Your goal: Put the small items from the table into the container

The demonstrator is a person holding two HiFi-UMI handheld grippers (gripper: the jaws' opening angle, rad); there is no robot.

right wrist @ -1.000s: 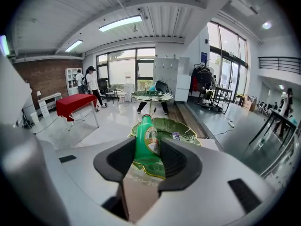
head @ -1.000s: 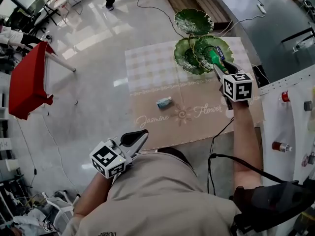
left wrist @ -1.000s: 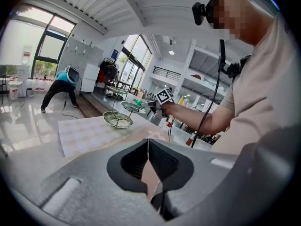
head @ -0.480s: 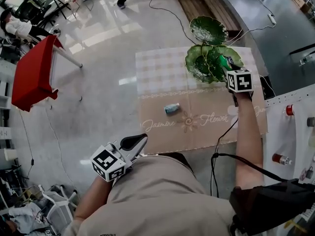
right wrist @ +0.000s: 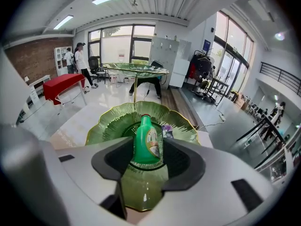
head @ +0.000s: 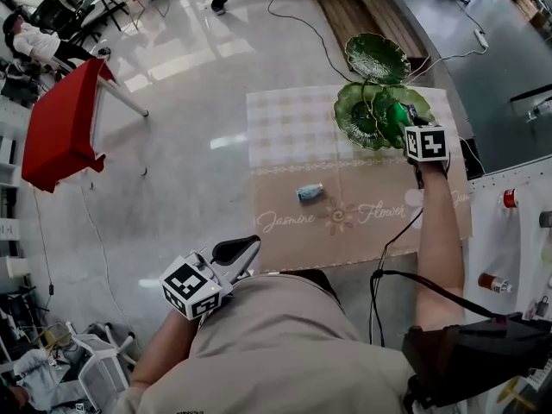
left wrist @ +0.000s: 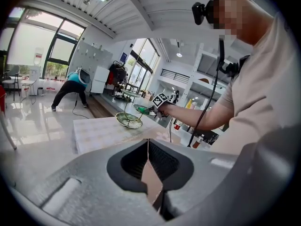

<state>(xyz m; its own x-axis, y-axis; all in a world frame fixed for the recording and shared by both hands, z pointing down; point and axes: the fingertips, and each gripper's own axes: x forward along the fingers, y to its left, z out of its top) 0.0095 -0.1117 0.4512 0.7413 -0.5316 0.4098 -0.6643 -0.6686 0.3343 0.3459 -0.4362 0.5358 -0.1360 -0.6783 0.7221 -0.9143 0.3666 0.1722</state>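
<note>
R gripper [right wrist: 146, 149] is over the lower green dish [right wrist: 106, 128] of the 2-tier stand [head: 377, 83]. Jaws opening, fairly wide. Green bottle [right wrist: 147, 140] sits btwn them, lying on the dish, w/ the pads looking just off it. Purple packet [right wrist: 167, 131] in same dish, just beside bottle. L gripper [left wrist: 148, 147] is back by the person's torso [head: 285, 352], jaws closed tight, nothing in them. One blue-ish item [head: 310, 193] lies on the table [head: 285, 123], well apart from both grippers.

The bottle [right wrist: 147, 142] is bright green, the leaf dish [right wrist: 113, 119] glossy green with a gold rim. The tablecloth [head: 293, 128] is pale-checked, then tan.
</note>
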